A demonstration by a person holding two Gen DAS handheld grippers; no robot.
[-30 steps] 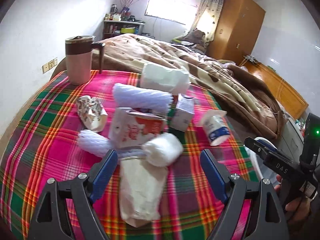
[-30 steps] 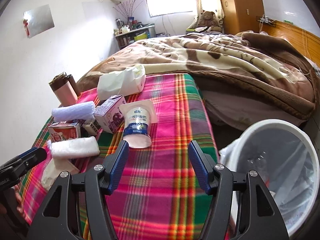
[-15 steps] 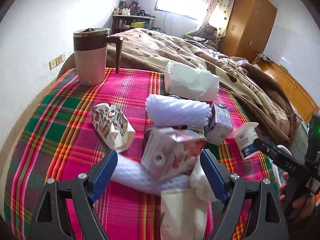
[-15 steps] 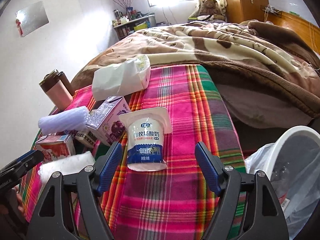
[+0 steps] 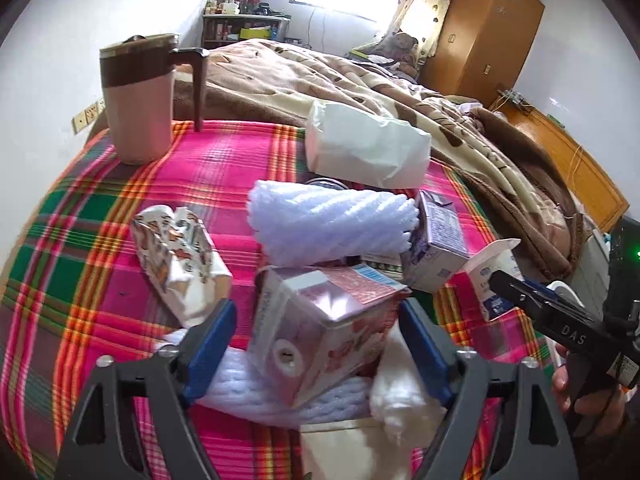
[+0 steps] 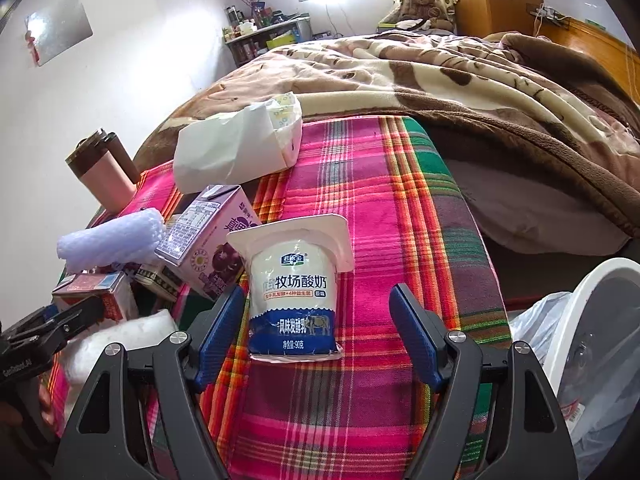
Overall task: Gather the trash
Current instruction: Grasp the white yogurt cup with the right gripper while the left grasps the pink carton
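Trash lies heaped on the plaid-covered surface (image 5: pixel 100 216), and both hand-held grippers are closing in on it.

Left wrist view: the left hand-held gripper (image 5: pixel 316 332) has come forward and down since a second ago, so the pink carton (image 5: pixel 320 320) that sat ahead of it now sits between its blue fingers (image 5: pixel 210 336). The jaws are closing, yet a gap shows on each side, so nothing is gripped. White foam wrap (image 5: pixel 280 396) lies under the carton, a foam roll (image 5: pixel 328 220) just beyond it, a crumpled wrapper (image 5: pixel 176 256) to the left, and a mug (image 5: pixel 138 100) well beyond.

Right wrist view: the right hand-held gripper (image 6: pixel 318 330) has likewise advanced; the yogurt cup (image 6: pixel 294 284), formerly ahead of the tips, now lies on its side between the fingers, nearer the left one. These jaws are closing too, not yet pressing. A purple carton (image 6: pixel 212 240) sits just left, and the lined bin (image 6: pixel 592 344) waits to the right, below the surface's edge.

Both pickups look about ready.
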